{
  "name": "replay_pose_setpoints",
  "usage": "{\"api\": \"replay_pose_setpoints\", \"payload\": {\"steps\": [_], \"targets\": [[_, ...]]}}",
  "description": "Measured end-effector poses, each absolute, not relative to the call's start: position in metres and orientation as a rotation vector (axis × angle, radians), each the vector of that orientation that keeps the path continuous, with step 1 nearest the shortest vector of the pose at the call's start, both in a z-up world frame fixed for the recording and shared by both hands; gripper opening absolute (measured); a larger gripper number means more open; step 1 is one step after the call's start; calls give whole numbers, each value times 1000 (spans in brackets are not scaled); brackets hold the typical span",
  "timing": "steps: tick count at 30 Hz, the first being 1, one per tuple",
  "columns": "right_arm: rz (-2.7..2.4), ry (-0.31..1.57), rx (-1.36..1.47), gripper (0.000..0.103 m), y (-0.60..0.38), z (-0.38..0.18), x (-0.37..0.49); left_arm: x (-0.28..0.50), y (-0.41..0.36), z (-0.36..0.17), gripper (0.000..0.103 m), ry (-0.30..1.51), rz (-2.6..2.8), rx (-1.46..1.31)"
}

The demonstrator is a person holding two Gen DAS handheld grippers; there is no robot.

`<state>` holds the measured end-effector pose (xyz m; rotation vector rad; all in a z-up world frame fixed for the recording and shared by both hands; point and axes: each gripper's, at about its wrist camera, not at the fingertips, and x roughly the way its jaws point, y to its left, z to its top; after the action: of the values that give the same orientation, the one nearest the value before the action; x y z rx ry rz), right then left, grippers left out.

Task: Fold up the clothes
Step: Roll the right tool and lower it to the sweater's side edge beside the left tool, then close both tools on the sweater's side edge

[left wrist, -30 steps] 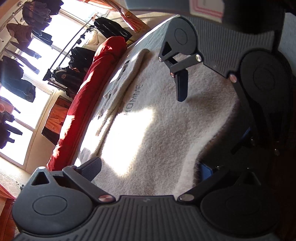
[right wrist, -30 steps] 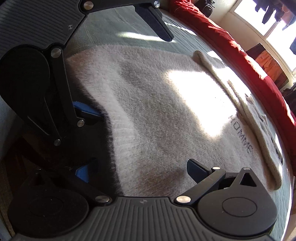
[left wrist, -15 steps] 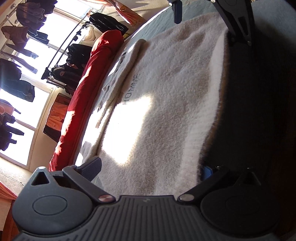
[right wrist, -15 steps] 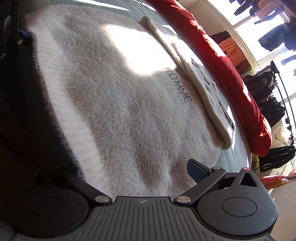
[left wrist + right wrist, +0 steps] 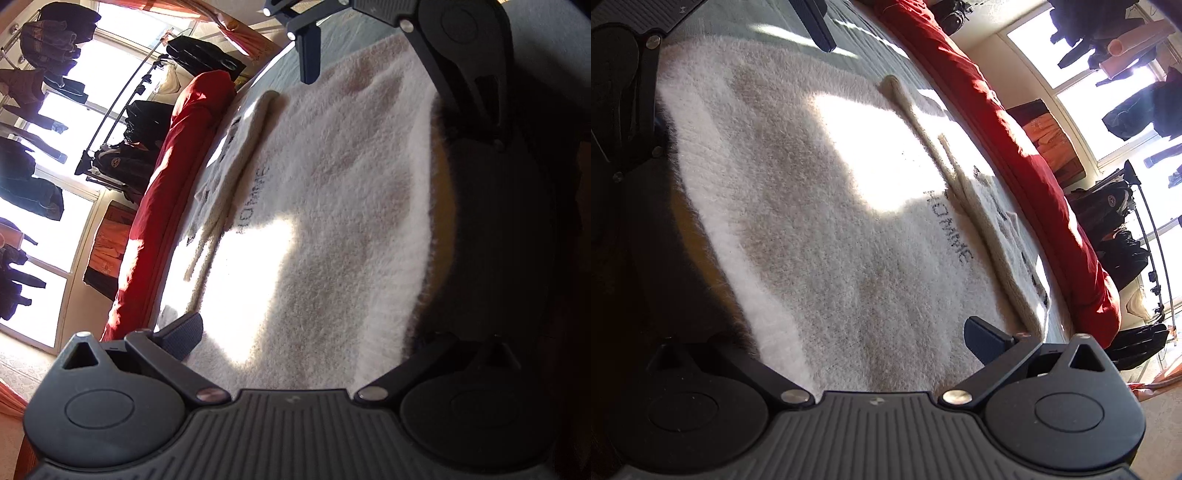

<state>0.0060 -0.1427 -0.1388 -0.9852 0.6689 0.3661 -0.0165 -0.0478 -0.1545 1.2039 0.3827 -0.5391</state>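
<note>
Two-handed placement along sweater (image 5: 332, 221) hem: moved wider apart than one second earlier; fingers of left gripper (image 5: 303, 334) and right gripper (image 5: 846, 336) held open astride it, probably for folding

Between the matt black plastic fingers (image 5: 184, 334) lies a fuzzy, rough-napped cream knit sweater (image 5: 332, 206); beyond it, a smooth red cloth bolster (image 5: 177, 162).

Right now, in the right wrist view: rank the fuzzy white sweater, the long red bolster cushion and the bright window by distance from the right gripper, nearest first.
1. Fuzzy white sweater: spread directly ahead of the right gripper, between its wide-open fingers.
2. Long red bolster cushion: beyond the sweater's far edge, to the right.
3. Bright window: behind the cushion, upper right, with dark clothes hanging in front.
</note>
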Motion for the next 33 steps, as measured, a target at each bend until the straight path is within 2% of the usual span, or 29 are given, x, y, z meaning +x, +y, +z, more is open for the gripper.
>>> {"api": "replay_pose_setpoints", "payload": {"steps": [6, 10, 12, 14, 18, 20, 21, 22, 24, 25, 28, 33], "targets": [[284, 747, -1012, 103, -190, -139, 5, -11, -20, -158, 102, 429, -517, 1237], [246, 782, -979, 100, -219, -133, 7, -7, -6, -154, 97, 449, -504, 1243], [274, 774, -941, 92, -221, -126, 7, -8, -3, -152, 93, 443, -506, 1249], [311, 759, -924, 82, -213, -121, 5, -12, -8, -152, 81, 418, -535, 1269], [404, 750, -953, 66, -192, -121, -1, -20, -16, -158, 64, 390, -601, 1341], [449, 794, -950, 53, -191, -124, -2, -23, -14, -162, 51, 393, -634, 1371], [466, 819, -948, 50, -191, -126, -3, -24, -13, -164, 47, 399, -650, 1383], [476, 842, -951, 45, -193, -128, -5, -24, -11, -165, 39, 413, -663, 1389], [486, 884, -953, 31, -197, -131, -7, -23, -8, -165, 30, 438, -680, 1390], [487, 897, -950, 19, -199, -132, -8, -21, -9, -163, 22, 440, -680, 1384], [482, 906, -935, 12, -202, -128, -9, -15, -9, -155, 11, 448, -680, 1367], [471, 880, -917, 9, -204, -111, -2, -5, -10, -143, 8, 460, -680, 1338]]}}
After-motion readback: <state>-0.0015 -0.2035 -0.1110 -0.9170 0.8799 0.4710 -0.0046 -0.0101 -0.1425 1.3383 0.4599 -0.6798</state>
